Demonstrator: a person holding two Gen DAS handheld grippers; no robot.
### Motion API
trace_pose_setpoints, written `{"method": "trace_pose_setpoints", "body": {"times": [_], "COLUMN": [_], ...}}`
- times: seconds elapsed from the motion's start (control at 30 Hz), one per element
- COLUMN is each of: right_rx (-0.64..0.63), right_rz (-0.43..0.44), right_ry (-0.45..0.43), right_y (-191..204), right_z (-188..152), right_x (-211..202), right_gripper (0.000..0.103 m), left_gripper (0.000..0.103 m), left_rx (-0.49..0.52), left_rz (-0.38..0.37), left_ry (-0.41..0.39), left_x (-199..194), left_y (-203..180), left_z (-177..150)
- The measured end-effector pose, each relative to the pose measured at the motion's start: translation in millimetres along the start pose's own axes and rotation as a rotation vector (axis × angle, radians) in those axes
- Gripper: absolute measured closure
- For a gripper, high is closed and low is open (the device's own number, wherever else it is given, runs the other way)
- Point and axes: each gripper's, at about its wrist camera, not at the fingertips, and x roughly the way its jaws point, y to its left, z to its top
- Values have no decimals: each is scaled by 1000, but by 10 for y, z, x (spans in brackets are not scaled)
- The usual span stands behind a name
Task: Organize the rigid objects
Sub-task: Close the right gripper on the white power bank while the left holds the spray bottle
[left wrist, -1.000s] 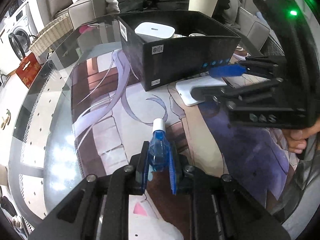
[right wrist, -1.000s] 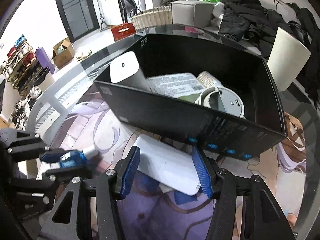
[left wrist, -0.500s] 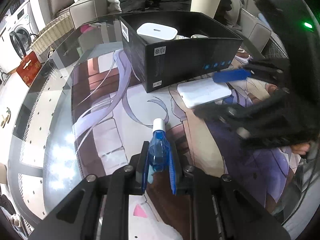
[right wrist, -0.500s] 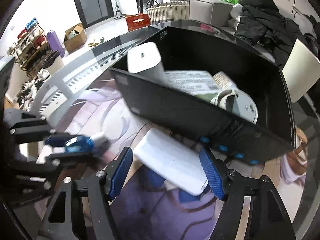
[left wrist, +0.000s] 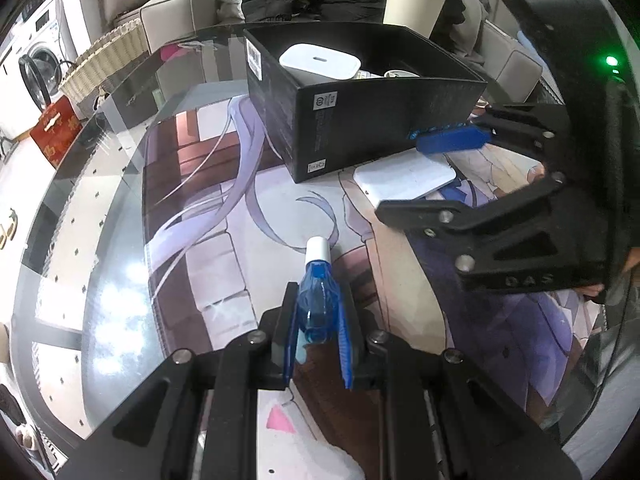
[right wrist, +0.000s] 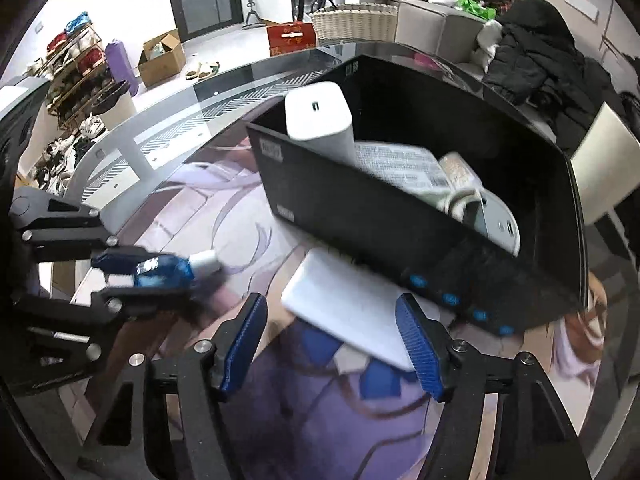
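My left gripper [left wrist: 318, 312] is shut on a small blue bottle [left wrist: 318, 304] with a white cap, held over the printed mat; the bottle also shows in the right wrist view [right wrist: 162, 272]. My right gripper [right wrist: 334, 344] is open, its jaws either side of a flat white slab [right wrist: 352, 308] that lies on the mat against the black box [right wrist: 360, 216]. The slab also shows in the left wrist view [left wrist: 404, 178]. The box [left wrist: 360, 128] holds a white rounded block [right wrist: 320, 120], a labelled packet and a grey round device.
The round glass table [left wrist: 60, 216] carries a printed mat [left wrist: 248, 216]. A beige chair back [left wrist: 414, 4] stands behind the box. A sofa with dark coats, a wicker basket [right wrist: 352, 20] and a washing machine lie beyond the table.
My right gripper has pulled back a little from the box and shifted its angle; the white slab still lies between its open jaws. My left gripper keeps the blue bottle.
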Motion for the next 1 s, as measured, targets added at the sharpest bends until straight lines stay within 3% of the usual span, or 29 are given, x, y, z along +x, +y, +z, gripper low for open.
{"method": "trace_pose_setpoints", "body": {"times": [0.23, 0.37, 0.53, 0.63, 0.83, 1.0], "right_rx": [4, 181, 314, 381, 402, 355], "right_rz": [-13, 32, -46, -140, -215, -183], "right_ry": [29, 26, 16, 27, 12, -4], "right_y": [-76, -325, -659, -880, -1054, -935], "right_z": [-14, -127, -270, -395, -456, -496], "right_x": [104, -51, -109, -93, -58, -73], "right_gripper": [22, 22, 22, 22, 22, 27], "left_gripper": [88, 88, 88, 88, 88, 88], "left_rx": [-18, -22, -24, -17, -6, 1], "left_rz": [18, 36, 42, 46, 43, 21], "left_ry": [-16, -32, -34, -38, -51, -47], "left_x": [1, 82, 156, 185, 235, 233], "left_y": [45, 46, -10, -78, -165, -205], "left_z": [64, 197, 285, 321, 410, 430]}}
